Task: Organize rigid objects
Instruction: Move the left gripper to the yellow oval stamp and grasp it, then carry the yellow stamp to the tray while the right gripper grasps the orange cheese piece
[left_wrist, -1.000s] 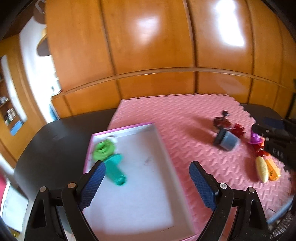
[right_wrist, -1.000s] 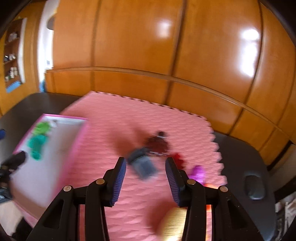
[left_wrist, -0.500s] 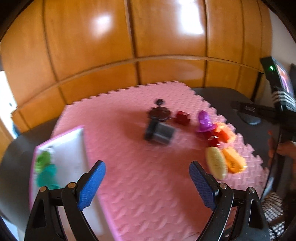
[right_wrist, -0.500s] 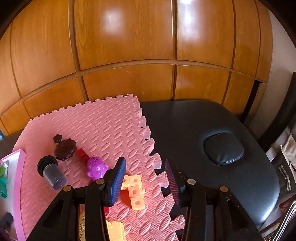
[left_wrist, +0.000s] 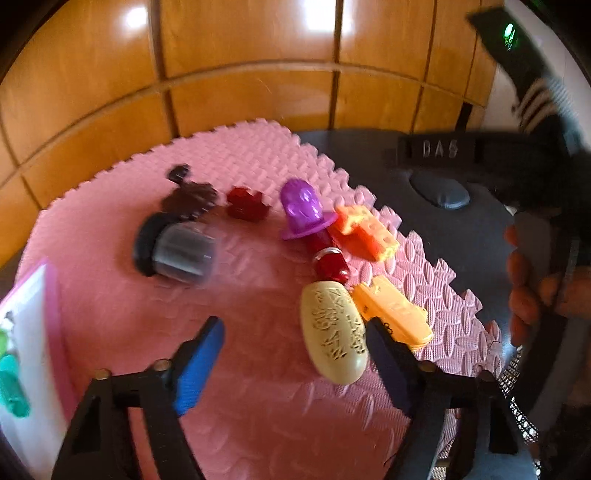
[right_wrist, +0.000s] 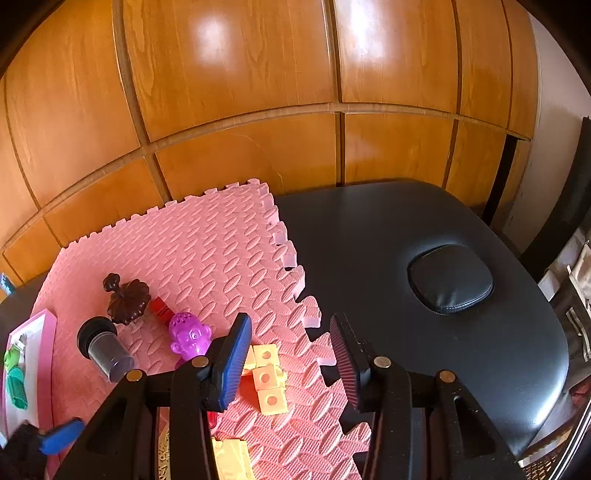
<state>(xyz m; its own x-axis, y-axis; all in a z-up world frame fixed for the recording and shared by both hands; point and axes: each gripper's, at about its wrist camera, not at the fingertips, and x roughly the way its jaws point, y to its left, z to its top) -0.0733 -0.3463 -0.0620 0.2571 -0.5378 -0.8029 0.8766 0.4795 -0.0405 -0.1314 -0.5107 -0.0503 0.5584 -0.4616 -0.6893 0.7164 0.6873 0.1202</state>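
Observation:
My left gripper (left_wrist: 293, 354) hovers low over the pink foam mat (left_wrist: 258, 406), its jaws closing. A cream oval toy (left_wrist: 332, 325) lies between them, close to the right pad; the left pad is clear of it. Beyond lie an orange car (left_wrist: 391, 308), a red bottle (left_wrist: 330, 258), a purple toy head (left_wrist: 301, 210), an orange cheese block (left_wrist: 364, 230), a red block (left_wrist: 245, 203), a brown pumpkin piece (left_wrist: 192, 195) and a grey capped cylinder (left_wrist: 177, 249). My right gripper (right_wrist: 290, 354) hangs open above the cheese block (right_wrist: 267, 376), gripping nothing.
A white tray with a pink rim (right_wrist: 44, 332) holds green pieces (right_wrist: 14, 373) at the mat's left. The black padded table (right_wrist: 406, 229) extends right, with wood panelling behind. A hand (left_wrist: 524, 295) holds the right gripper's body at the right edge.
The left view swung from the tray across to the toys and dropped closer, and its jaws narrowed. The right view swung right to the mat's edge, then held still.

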